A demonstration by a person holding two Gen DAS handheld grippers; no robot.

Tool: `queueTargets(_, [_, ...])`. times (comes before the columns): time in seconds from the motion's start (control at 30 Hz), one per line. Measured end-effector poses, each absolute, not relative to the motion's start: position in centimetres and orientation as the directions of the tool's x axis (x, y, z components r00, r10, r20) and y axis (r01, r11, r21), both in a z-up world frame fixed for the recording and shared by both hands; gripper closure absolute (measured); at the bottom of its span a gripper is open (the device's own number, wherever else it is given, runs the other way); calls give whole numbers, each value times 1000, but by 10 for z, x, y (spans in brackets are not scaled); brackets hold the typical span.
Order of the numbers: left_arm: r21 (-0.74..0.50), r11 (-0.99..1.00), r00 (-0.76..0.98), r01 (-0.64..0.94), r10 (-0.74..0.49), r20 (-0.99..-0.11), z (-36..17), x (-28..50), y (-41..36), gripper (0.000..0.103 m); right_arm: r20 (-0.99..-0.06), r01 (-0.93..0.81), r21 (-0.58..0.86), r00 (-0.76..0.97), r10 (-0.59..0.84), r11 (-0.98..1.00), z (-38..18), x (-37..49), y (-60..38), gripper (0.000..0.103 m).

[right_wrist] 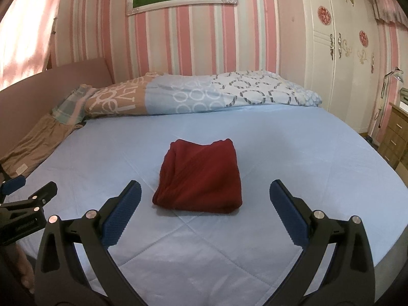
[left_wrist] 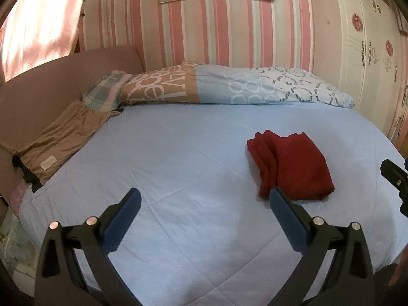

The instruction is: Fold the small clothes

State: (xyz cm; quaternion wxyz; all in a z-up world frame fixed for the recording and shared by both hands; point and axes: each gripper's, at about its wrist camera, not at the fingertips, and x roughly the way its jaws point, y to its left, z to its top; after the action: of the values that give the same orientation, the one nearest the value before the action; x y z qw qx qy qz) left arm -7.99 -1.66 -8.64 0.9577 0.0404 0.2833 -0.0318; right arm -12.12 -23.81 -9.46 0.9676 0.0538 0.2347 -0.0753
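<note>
Red garment (right_wrist: pixel 200 176) lies folded in a compact stack mid-bed (right_wrist: pixel 306 153); we judge it soft, light and floppy, best pinched at a folded edge. Our right gripper (right_wrist: pixel 205 195) and left gripper (left_wrist: pixel 205 201) hover with jaws wide apart, holding nothing.

Folded garment (right_wrist: pixel 199 176) lies mid-frame on the bed (right_wrist: pixel 280 153); rolled duvet (right_wrist: pixel 204 94) behind it along the wall, another garment (right_wrist: pixel 33 142) at left edge, wardrobe (right_wrist: pixel 336 58) upper right.
</note>
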Motion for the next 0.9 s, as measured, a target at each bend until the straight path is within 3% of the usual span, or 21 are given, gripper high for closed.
queueTargets(0.9, [50,990,824,136,-85,-561,-82,-80,-17,2,-449,161,35,884,-128,986,-95,-120,-227,3])
